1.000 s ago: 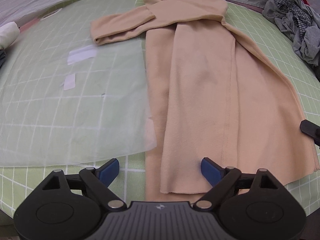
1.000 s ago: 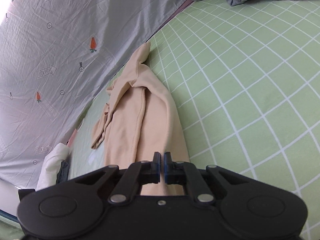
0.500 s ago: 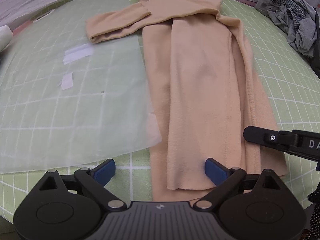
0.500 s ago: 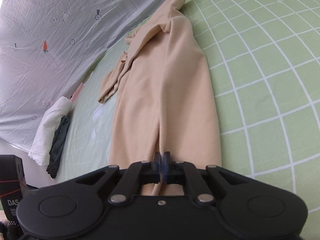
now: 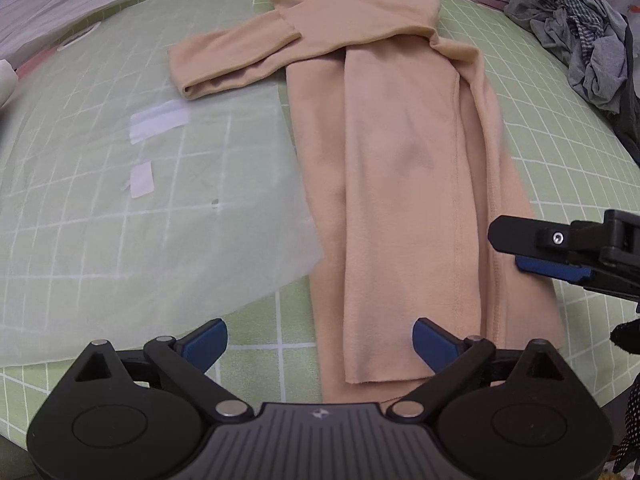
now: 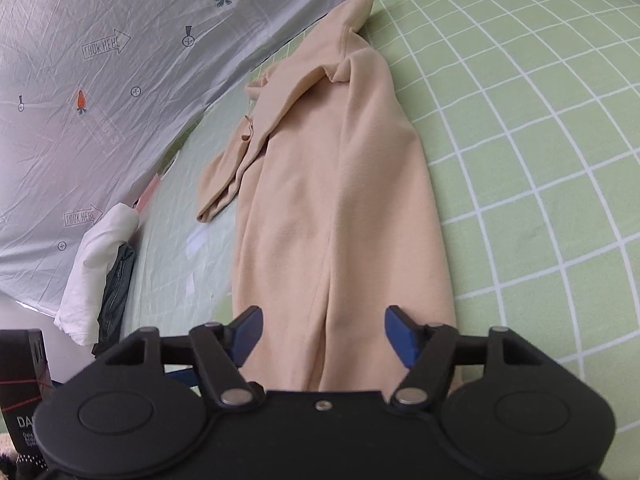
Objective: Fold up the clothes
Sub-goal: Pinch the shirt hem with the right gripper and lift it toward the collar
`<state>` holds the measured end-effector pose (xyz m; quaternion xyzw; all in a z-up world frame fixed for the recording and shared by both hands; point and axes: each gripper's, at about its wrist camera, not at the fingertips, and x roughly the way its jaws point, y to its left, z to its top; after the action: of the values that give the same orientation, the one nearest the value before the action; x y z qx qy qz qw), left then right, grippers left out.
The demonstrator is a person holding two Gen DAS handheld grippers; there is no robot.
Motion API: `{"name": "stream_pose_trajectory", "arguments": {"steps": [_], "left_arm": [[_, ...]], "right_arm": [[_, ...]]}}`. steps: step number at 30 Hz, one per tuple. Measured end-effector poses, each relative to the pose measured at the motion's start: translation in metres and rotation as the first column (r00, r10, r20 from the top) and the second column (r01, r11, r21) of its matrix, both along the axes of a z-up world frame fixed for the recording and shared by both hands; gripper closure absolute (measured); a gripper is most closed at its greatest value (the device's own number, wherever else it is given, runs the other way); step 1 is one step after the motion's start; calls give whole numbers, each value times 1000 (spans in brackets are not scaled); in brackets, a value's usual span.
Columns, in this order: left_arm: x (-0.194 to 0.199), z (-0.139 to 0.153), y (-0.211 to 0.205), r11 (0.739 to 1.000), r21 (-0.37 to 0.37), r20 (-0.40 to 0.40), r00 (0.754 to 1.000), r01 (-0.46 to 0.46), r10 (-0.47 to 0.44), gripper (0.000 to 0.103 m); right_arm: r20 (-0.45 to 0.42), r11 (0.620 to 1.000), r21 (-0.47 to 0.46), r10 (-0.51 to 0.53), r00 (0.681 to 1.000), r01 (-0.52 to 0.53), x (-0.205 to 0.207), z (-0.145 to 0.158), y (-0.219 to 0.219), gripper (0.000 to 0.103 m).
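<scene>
A long beige fleece garment (image 5: 404, 168) lies lengthwise on the green checked cover, both long sides folded in over the middle. One sleeve (image 5: 228, 60) sticks out to the left near the top. My left gripper (image 5: 320, 338) hovers open over the near hem, holding nothing. My right gripper (image 6: 323, 330) is open just above the garment (image 6: 328, 200) at its lower right edge, nothing between its fingers. In the left wrist view the right gripper (image 5: 532, 246) reaches in from the right, beside the folded edge.
A translucent plastic sheet (image 5: 120, 168) with white labels lies left of the garment. A heap of grey and checked clothes (image 5: 580, 36) sits at the far right. Folded white and dark items (image 6: 100, 276) lie by the grey printed sheet (image 6: 100, 80). Bare green cover (image 6: 540, 160) lies right of the garment.
The right gripper carried the garment's right side over onto the middle, then opened and let it go. The garment is narrower now. The left gripper stayed open.
</scene>
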<state>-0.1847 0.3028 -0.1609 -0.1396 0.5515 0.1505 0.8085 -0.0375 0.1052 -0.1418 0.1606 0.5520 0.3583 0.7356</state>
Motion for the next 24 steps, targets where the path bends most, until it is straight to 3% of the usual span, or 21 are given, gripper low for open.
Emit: {"name": "stream_pose_trajectory", "arguments": {"steps": [6, 13, 18, 20, 24], "left_arm": [[11, 23, 42, 994, 22, 85, 991, -108, 106, 4], [36, 54, 96, 978, -49, 218, 953, -205, 211, 5], [66, 70, 133, 963, -177, 329, 910, -203, 253, 4], [88, 65, 147, 966, -138, 320, 913, -219, 252, 4], [120, 37, 178, 960, -89, 221, 935, -264, 278, 4]], "right_arm": [[65, 997, -3, -81, 995, 81, 33, 12, 4, 21], [198, 990, -60, -111, 974, 125, 78, 26, 25, 21], [255, 989, -77, -102, 961, 126, 120, 29, 55, 21], [266, 987, -82, -109, 958, 135, 138, 28, 68, 21], [284, 983, -117, -103, 953, 141, 170, 25, 94, 22]]}}
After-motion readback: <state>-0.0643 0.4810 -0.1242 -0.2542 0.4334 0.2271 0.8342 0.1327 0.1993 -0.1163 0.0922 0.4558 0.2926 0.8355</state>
